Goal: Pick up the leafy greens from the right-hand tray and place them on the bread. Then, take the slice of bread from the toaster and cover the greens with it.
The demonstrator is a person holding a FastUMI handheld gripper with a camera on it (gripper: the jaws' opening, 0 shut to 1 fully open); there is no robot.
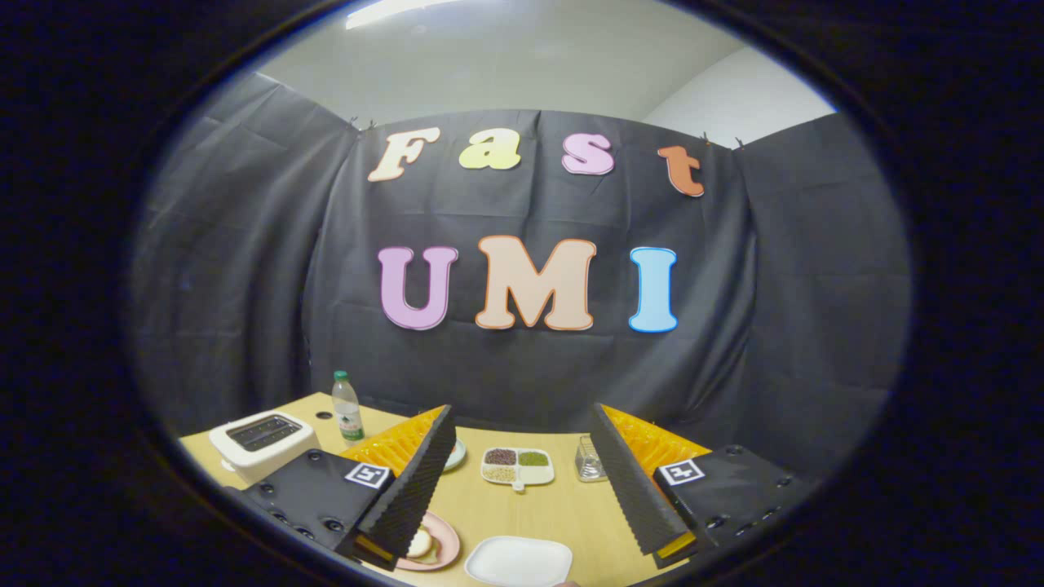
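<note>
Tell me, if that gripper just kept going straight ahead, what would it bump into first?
Probably the divided dish of grains, which sits on the wooden table just ahead between the open gripper's fingers. Depth is hard to judge; aimed higher, it would reach the black cloth wall.

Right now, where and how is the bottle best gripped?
Probably across its body, below the cap, coming in level from the front. The bottle stands upright and is narrow and round, so its sides suit the two fingers. The toaster sits close on its left. The gripper is open, holding nothing.
</note>
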